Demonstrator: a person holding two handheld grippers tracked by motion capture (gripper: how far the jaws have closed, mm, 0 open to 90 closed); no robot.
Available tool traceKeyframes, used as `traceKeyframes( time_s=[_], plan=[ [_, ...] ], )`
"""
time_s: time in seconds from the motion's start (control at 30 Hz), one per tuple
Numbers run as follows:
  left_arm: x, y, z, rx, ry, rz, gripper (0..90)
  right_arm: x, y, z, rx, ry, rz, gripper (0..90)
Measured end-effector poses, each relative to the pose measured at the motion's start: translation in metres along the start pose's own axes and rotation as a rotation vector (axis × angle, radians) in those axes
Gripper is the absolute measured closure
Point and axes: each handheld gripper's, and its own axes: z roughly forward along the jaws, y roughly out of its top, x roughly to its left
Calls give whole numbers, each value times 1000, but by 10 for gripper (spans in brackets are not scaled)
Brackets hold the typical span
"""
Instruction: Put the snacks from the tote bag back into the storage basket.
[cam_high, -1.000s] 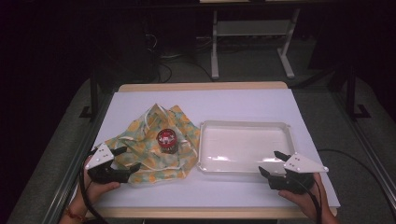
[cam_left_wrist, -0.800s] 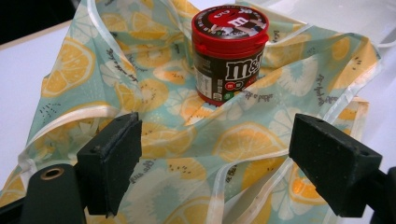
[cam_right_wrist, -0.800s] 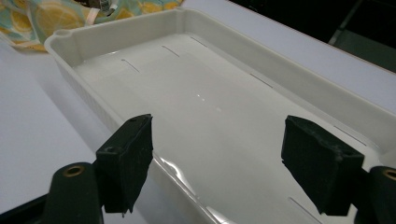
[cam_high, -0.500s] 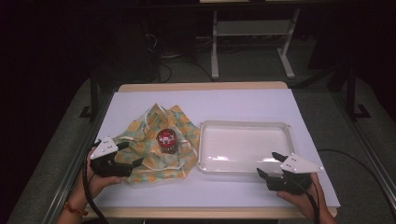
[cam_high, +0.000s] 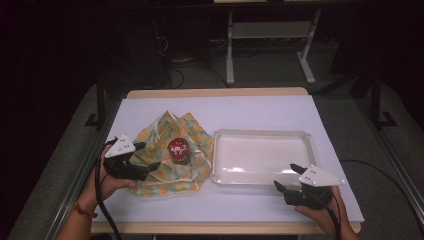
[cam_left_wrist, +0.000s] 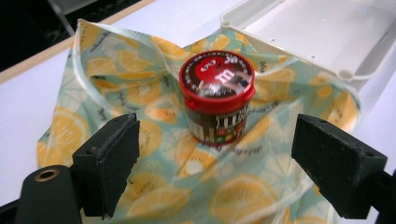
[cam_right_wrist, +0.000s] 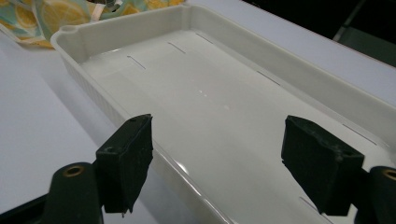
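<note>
Both grippers shifted only slightly; left gripper (cam_left_wrist: 215, 158) stood with jaws spread before the M&M's jar (cam_left_wrist: 217, 95) on the lemon-print cloth (cam_left_wrist: 116, 88), right gripper (cam_right_wrist: 224, 158) spread over the white tray (cam_right_wrist: 280, 51).

High view: fixed above the near table (cam_high: 250, 107) edge, facing 12 o'clock and down, far off. Left gripper view: close, low, faces the jar (cam_left_wrist: 217, 95) on the cloth (cam_left_wrist: 121, 88). Right gripper view: close over the tray (cam_right_wrist: 224, 93); both share the tray's corner.
</note>
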Motion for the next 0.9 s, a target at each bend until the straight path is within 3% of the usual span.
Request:
traceKeyframes(
  time_s=[0.3, 0.47, 0.5, 0.9],
  plan=[
    [1, 19, 23, 44, -40, 19, 151, 1, -1, 0, 9, 0, -1, 243],
    [-3, 27, 36, 105, -83, 39, 151, 1, -2, 1, 13, 2, -2, 243],
    [-4, 29, 38, 121, -82, 58, 151, 1, -2, 1, 11, 3, -1, 243],
    [-2, 40, 57, 175, -81, 61, 151, -1, -3, 1, 14, 8, 0, 243]
  ],
)
